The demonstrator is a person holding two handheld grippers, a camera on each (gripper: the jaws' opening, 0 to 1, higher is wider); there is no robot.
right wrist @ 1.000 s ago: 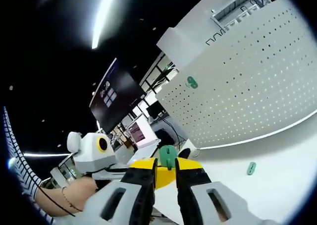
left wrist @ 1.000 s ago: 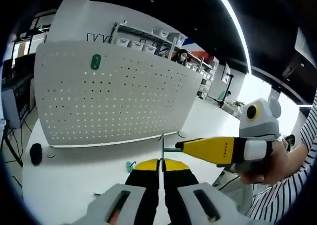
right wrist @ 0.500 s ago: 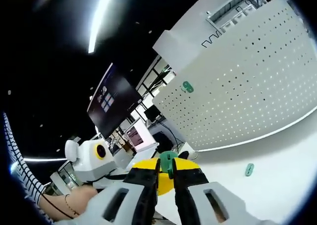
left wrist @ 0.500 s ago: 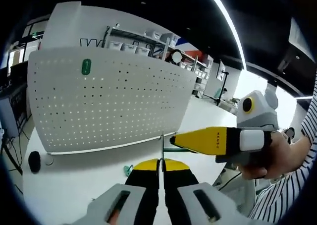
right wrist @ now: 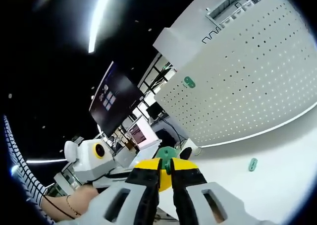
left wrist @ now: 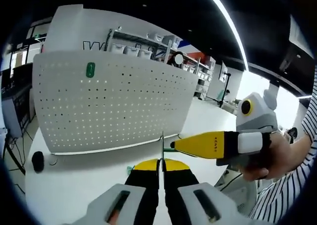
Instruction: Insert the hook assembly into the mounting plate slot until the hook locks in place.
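Claw work first: the left claw [left wrist: 161, 173] has its yellow-tipped jaws pressed together on a thin metal hook [left wrist: 162, 146] that stands up out of the tips like a wire. The right claw [right wrist: 165, 171] is clenched on a small green plate [right wrist: 167, 153], whose rounded top pokes out above its jaws. In the left gripper view the right claw [left wrist: 174, 147] reaches in from the right, its yellow nose just beside the hook, a sliver of the green plate [left wrist: 169, 149] showing at its tip; whether hook and plate actually touch I cannot tell. A person's hand [left wrist: 271, 161] wraps that claw's body, with a striped sleeve [left wrist: 277, 205] below it.

As I read it, the insertion is at the meeting stage: both parts are gripped and brought tip to tip in the air above the counter [left wrist: 74, 180], but nothing shows the hook seated or locked in the slot. Pushing it home is what remains.

Farther out, another small green piece [right wrist: 253, 164] lies on the counter, well apart from both claws. Along the counter's far edge stands a white pegboard [left wrist: 114, 106], with one more green plate [left wrist: 90, 70] mounted near its upper left corner. A dark round object [left wrist: 37, 161] sits by the pegboard's lower left corner.
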